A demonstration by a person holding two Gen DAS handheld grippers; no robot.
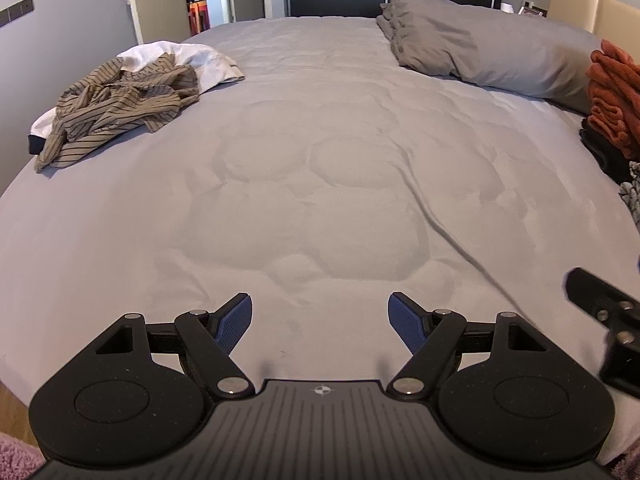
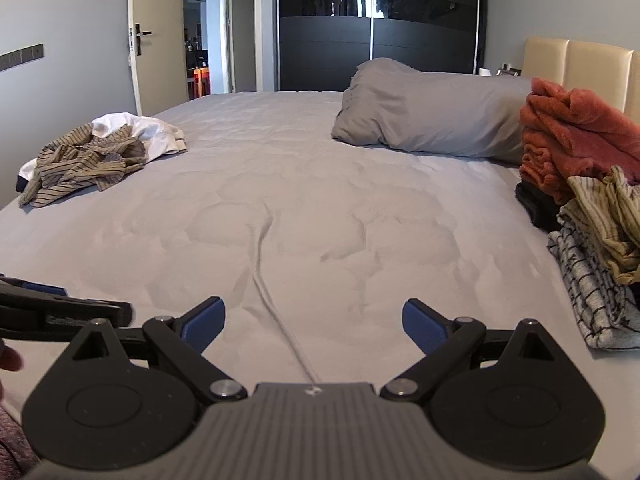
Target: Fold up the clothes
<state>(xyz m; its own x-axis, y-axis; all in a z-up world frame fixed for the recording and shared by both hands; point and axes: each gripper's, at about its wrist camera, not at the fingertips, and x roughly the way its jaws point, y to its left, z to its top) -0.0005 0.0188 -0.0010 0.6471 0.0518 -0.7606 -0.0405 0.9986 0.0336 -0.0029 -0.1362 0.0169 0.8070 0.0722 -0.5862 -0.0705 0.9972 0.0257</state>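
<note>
A crumpled tan striped shirt (image 1: 116,110) lies on a white garment (image 1: 188,60) at the far left of the grey bed (image 1: 320,184); the shirt (image 2: 84,164) and white garment (image 2: 152,132) show in the right wrist view too. A second pile at the right holds an orange fleece (image 2: 576,136), a tan striped piece (image 2: 608,220) and a black-and-white checked piece (image 2: 592,300). My left gripper (image 1: 320,322) hovers open over bare sheet near the bed's front edge. My right gripper (image 2: 314,326) is open too, nothing between its fingers.
Grey pillows (image 1: 480,44) lie at the back right before a cream headboard (image 2: 580,68). A dark wardrobe (image 2: 376,24) and an open door (image 2: 154,36) stand beyond the bed. A long crease (image 2: 264,272) runs through the sheet. Pink fabric (image 1: 16,456) shows at the lower left.
</note>
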